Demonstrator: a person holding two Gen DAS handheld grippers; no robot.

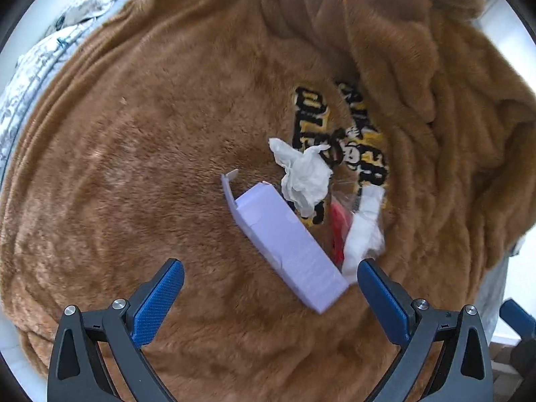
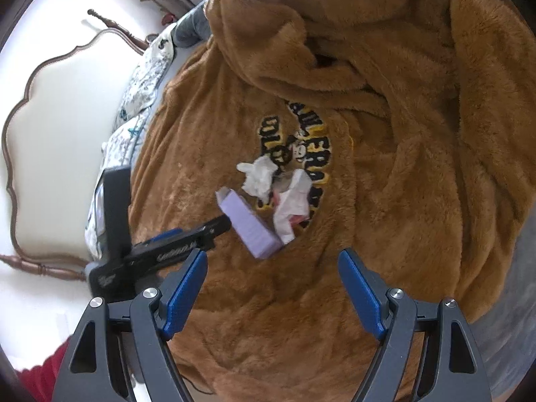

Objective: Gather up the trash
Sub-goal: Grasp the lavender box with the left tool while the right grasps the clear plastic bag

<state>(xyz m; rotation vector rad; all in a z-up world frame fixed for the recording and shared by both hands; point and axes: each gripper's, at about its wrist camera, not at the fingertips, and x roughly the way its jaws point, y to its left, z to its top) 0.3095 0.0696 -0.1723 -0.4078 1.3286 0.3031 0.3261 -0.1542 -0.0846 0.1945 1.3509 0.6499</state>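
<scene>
Left hand-held gripper (image 1: pixel 269 279) gapes wide over lilac box (image 1: pixel 288 243) — crumpled tissue (image 1: pixel 303 176) beside.

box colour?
Pale lilac box, flap open at its far end. Clearest in the left wrist view.

Plush brown fleece blanket (image 1: pixel 167 167), matt and fuzzy. Smooth matt lilac cardboard box (image 1: pixel 288 244). Crumpled soft white paper tissue (image 1: pixel 305 177). Textured blue plastic fingers (image 1: pixel 157 305).
</scene>
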